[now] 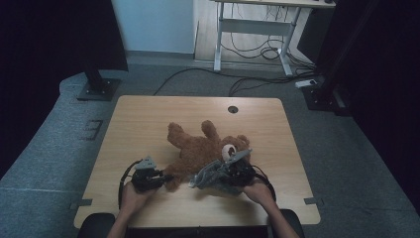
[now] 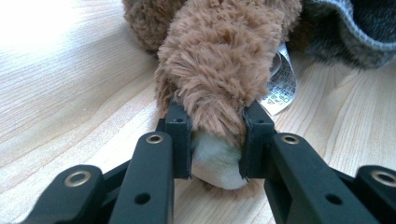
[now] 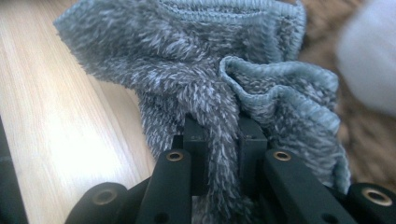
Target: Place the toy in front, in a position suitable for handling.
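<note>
Lying on the wooden desk [image 1: 148, 119]: one brown teddy bear [image 1: 198, 148], centre. Left claw [image 2: 215, 140] clamped on the bear's cream-soled paw [image 2: 217, 161], white care label [image 2: 280, 84] beside it. Right claw [image 3: 223, 140] pinching a fold of grey fuzzy knitted cloth [image 3: 187, 65] against the bear's near side.

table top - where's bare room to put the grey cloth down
Free: the table left of the teddy bear and the far strip toward the cable hole. Crowded: near-centre, where the left gripper clamps a paw and the right gripper clamps the grey cloth.
</note>
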Demonstrator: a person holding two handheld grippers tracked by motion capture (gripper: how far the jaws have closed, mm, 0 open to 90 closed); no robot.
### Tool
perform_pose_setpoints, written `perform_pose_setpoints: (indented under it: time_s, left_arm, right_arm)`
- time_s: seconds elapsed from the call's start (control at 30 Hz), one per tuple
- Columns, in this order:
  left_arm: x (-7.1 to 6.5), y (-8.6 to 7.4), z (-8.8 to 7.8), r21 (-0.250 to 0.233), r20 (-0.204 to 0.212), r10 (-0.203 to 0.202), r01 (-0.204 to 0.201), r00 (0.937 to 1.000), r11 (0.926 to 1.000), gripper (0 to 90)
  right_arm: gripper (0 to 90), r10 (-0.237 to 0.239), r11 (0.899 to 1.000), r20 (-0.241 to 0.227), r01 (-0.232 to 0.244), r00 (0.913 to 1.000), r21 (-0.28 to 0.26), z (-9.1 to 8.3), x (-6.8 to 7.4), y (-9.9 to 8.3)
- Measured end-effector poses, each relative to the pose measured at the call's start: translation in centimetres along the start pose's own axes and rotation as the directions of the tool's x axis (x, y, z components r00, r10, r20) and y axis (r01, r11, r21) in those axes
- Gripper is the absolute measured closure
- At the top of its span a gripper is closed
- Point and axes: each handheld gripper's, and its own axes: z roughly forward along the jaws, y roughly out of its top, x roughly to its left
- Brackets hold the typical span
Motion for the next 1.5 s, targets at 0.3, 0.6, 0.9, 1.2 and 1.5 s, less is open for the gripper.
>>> perform_pose_setpoints:
  time_s: [0.3,0.6,0.9,1.2,1.5]
  left_arm:
    - [-0.2,0.1,0.1,-0.005,-0.004,0.007,-0.007,1.0000,1.0000,67.8]
    - [-0.3,0.1,0.2,-0.007,-0.001,0.002,-0.002,1.0000,1.0000,67.3]
    - [-0.1,0.0,0.2,-0.007,0.006,-0.016,0.016,0.9998,0.9998,67.8]
    - [-0.1,0.0,0.2,-0.010,0.008,-0.025,0.025,0.9997,0.9996,67.8]
    - [-0.1,0.0,0.2,-0.010,0.002,-0.019,0.019,0.9998,0.9998,66.5]
  right_arm:
    - [77.8,0.001,0.997,0.080,0.005,0.9968,-0.082,-4.7,0.2,0.7]
    - [77.6,-0.067,0.996,0.174,0.077,0.9825,-0.051,-0.9,0.9,3.7]
    - [77.7,-0.021,1.000,0.142,0.021,0.9896,-0.003,2.4,0.3,1.0]
    - [77.6,0.022,1.000,0.085,-0.024,0.9962,0.016,2.6,0.8,-1.2]
    - [77.4,0.011,1.000,0.081,-0.014,0.9966,0.026,0.7,1.2,-2.7]
